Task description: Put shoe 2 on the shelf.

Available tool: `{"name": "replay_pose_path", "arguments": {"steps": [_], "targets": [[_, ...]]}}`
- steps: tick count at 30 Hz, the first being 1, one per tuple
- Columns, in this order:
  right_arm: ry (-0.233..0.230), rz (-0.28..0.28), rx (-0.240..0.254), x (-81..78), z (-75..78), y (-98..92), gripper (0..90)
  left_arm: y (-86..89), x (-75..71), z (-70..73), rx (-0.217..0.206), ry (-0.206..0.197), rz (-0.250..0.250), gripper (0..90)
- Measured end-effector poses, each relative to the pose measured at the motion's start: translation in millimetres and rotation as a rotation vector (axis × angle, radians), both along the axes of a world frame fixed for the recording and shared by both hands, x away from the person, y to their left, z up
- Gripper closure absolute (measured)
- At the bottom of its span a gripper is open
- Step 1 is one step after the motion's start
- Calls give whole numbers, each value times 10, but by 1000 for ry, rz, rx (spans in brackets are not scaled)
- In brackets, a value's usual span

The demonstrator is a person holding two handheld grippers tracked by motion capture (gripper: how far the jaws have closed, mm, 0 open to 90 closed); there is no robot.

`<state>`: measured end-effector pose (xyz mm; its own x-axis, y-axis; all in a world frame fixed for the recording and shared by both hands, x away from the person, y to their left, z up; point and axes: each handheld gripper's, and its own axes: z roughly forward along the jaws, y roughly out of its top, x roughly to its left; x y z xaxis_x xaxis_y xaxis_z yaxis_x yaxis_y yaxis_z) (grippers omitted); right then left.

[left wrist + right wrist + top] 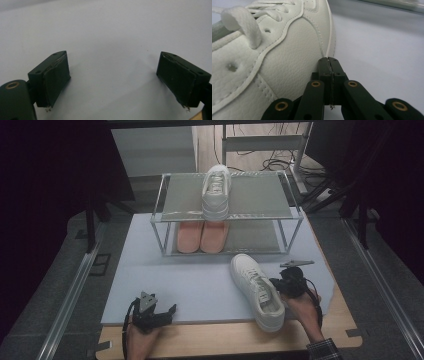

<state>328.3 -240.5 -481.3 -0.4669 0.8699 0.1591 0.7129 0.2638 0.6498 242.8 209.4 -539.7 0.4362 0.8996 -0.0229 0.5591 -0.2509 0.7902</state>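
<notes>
Up close, right gripper (328, 60) pressed together against the white sneaker's (274, 65) side; left gripper (112, 75) spread over bare mat (112, 30).

White sneaker (257, 290), black jaws, pale blue mat (200, 280), checked sleeve (325, 351).

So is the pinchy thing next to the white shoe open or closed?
Closed. The right gripper has its two black jaws pressed flat together with nothing between them, right beside the white shoe on the table.
</notes>
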Motion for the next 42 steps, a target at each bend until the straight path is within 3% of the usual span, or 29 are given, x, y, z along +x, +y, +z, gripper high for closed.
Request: {"name": "replay_pose_path", "arguments": {"steps": [5, 14, 29, 42], "targets": [[-9, 25, 3, 17, -6, 82, 895, 0, 0, 0, 0, 0, 0, 112], [-29, 31, 15, -70, 74, -14, 866, 0, 0, 0, 0, 0, 0, 112], [-64, 52, 50, -367, 263, -226, 759, 1, -1, 2, 3, 1, -1, 112], [-100, 100, 90, -608, 457, -222, 653, 1, -1, 2, 3, 1, -1, 112]]}}
